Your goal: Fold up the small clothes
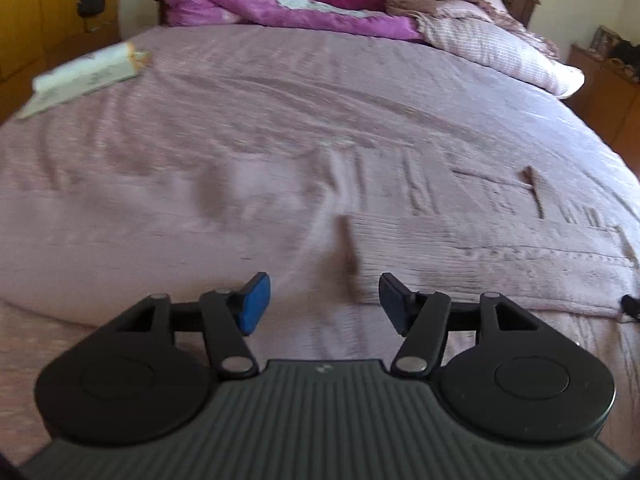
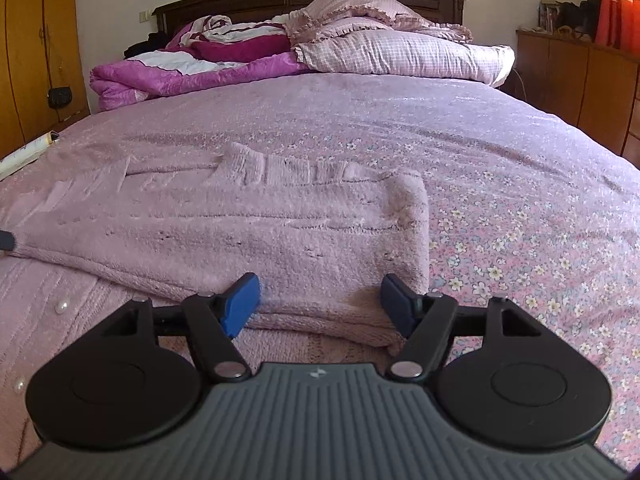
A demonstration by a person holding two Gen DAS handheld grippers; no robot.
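Observation:
A pink knitted cardigan [image 2: 248,224] with pearl buttons lies on the bed, its upper part folded over the lower part. It also shows in the left wrist view [image 1: 480,248], blurred. My right gripper [image 2: 320,304] is open, low over the folded edge near the cardigan's right corner, holding nothing. My left gripper [image 1: 324,304] is open and empty above the garment's left part. A dark tip of the left gripper shows at the left edge of the right wrist view [image 2: 6,240].
The bed [image 2: 520,152] has a pink floral cover. A heaped magenta quilt [image 2: 192,68] and checked pillows [image 2: 400,52] lie at the headboard. A white folded item [image 1: 84,76] lies near the bed's left edge. Wooden cabinets [image 2: 580,76] stand to the right.

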